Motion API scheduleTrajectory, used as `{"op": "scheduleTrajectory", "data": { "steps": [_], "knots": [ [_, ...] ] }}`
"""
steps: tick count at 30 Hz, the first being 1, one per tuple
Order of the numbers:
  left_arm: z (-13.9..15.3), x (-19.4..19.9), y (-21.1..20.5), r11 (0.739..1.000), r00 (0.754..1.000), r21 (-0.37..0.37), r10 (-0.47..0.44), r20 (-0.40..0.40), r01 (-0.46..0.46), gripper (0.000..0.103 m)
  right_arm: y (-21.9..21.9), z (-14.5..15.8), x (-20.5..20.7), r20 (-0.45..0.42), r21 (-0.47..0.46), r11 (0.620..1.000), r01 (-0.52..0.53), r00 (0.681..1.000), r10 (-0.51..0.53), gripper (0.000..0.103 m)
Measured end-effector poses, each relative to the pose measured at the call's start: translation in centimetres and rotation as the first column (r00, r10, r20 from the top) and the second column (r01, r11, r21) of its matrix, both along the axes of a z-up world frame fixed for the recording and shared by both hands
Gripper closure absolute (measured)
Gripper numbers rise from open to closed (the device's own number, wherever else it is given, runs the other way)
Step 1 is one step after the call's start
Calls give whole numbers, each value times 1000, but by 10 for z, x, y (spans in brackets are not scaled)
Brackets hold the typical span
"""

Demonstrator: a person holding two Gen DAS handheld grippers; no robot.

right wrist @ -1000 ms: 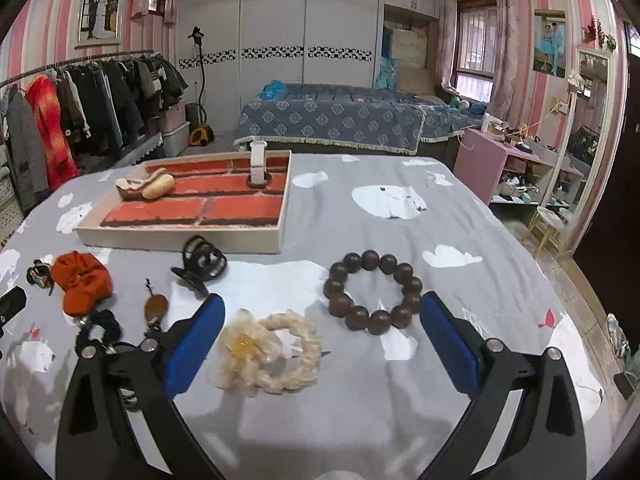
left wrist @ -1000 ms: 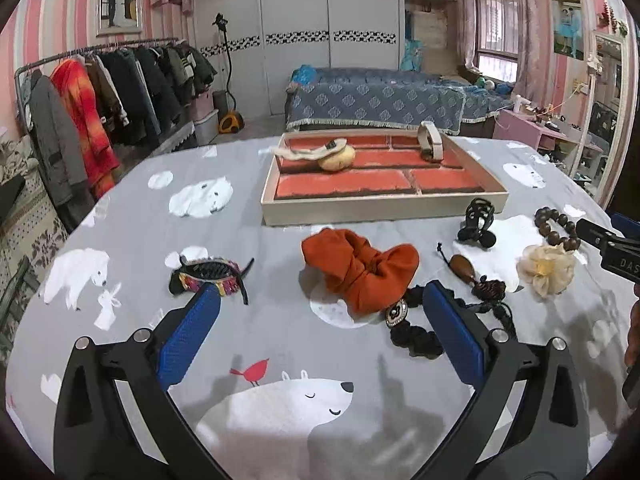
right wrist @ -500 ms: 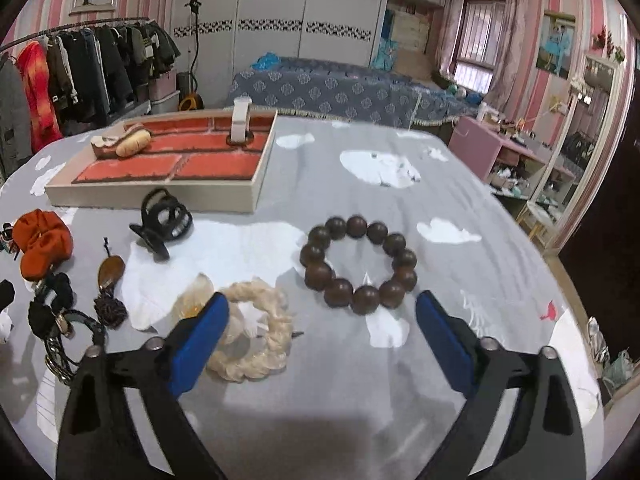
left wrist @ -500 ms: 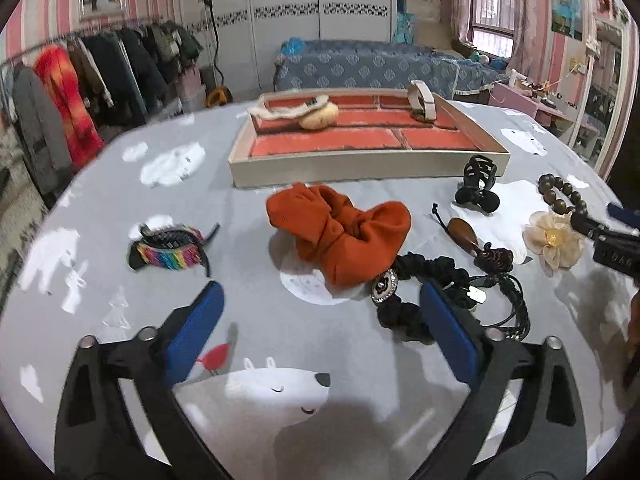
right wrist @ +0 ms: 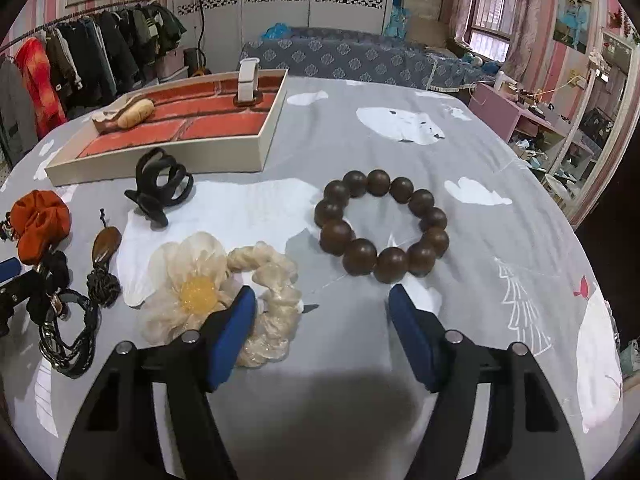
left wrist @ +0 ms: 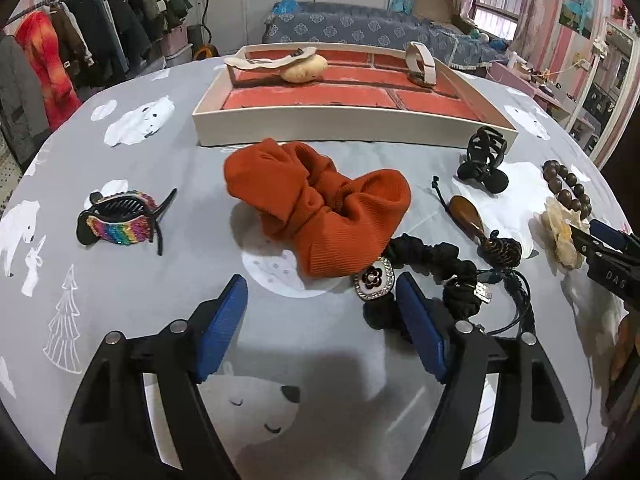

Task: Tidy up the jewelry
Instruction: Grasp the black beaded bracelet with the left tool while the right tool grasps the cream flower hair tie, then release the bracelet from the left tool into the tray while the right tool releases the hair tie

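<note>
the orange scrunchie (left wrist: pixel 320 208) is lying bunched and ribbed on the grey bear-print tablecloth (left wrist: pixel 192 184), just in front of the tray (left wrist: pixel 352 124) with the brick-pattern floor. the left gripper (left wrist: pixel 320 308) is hovering just short of it, jaws closing, nothing between them yet. the black scrunchie (left wrist: pixel 432 264) with its flower charm is touching the scrunchie's near edge.

the left view alone is showing the rainbow claw clip (left wrist: pixel 120 224). the right view alone is showing the whole wooden bead bracelet (right wrist: pixel 380 226), a ring of dark round beads, apart from the cream flower scrunchie (right wrist: pixel 224 288). the right gripper (right wrist: pixel 320 312) is narrowing over bare cloth, gripping nothing, its left pad overlapping the flower scrunchie.
</note>
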State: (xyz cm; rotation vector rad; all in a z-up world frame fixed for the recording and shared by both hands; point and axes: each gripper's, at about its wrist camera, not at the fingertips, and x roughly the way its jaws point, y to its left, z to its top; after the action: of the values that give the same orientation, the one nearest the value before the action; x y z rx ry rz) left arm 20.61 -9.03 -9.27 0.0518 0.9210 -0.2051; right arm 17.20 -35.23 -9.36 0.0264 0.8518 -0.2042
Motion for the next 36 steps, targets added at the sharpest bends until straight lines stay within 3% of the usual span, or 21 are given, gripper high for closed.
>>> {"op": "scheduleTrajectory", "data": {
  "steps": [6,9,12,14,18,22,26,36],
  "knots": [
    [-1,-5,-11,998,999,54,-24,24,23,30,3,-2,1,-14,-17,1000,2,1000,-2,35],
    [-4,-1,-9,999,1000,39,-20,2,20,32,5,-2,2,-15,-18,1000,-5,1000,5,39],
    [-4,-2,-9,999,1000,36,-28,4,28,41,4,-2,1,-12,6,1000,-15,1000,15,48],
    [-3,-4,-11,998,999,39,-42,12,42,56,4,-3,2,-13,20,1000,-20,1000,21,52],
    [-3,-8,-15,997,998,52,-66,25,64,67,3,-3,2,-11,36,999,-30,999,30,60],
    [-2,-13,-14,995,996,52,-83,32,81,80,1,-3,1,-2,56,998,-32,999,32,76],
    [-1,-16,-12,995,995,51,-91,38,89,90,2,-3,2,-3,55,998,-41,999,41,81],
    [6,-25,2,996,994,24,-91,60,90,92,8,2,-1,22,28,998,-55,998,54,90]
  ]
}}
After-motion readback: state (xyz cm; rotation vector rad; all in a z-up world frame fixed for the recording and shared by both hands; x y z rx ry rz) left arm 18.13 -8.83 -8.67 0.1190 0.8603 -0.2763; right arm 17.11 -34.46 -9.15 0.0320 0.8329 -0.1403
